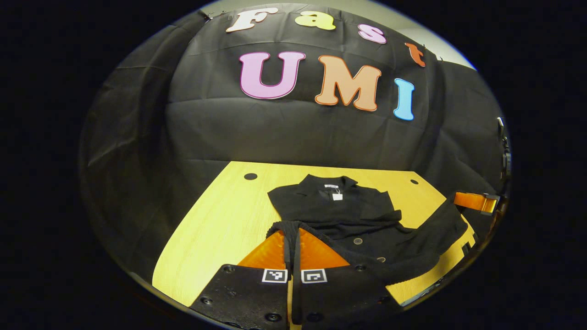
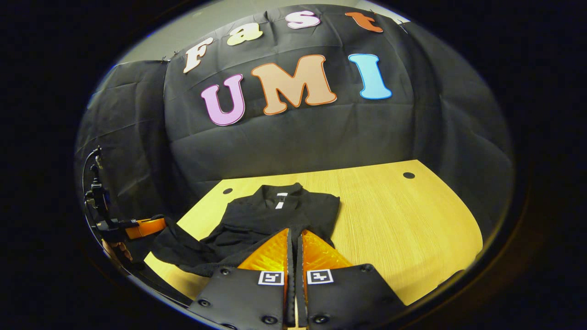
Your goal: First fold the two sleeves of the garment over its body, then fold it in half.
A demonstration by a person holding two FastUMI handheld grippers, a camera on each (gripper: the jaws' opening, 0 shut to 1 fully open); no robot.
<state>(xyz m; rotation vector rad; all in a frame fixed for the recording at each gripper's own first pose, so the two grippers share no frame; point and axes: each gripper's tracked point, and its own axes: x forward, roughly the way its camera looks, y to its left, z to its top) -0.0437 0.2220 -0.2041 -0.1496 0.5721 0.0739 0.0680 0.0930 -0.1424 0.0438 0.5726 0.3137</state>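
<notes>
A black garment (image 1: 339, 206) is spread on the desk (image 1: 220, 215), collar toward the far wall. In the left gripper view, the left gripper (image 1: 292, 231) is clenched on a fold of the garment's edge, pinched between both fingers. In the right gripper view, the right gripper (image 2: 293, 236) is clenched on the garment's near edge, and a sleeve (image 2: 183, 250) is draped toward the left desk edge.

I am finding no readable text: garment (image 1: 339, 211) neck label (image 1: 337, 196) showing too small; finger markers (image 1: 274, 275) carrying patterns only.
</notes>
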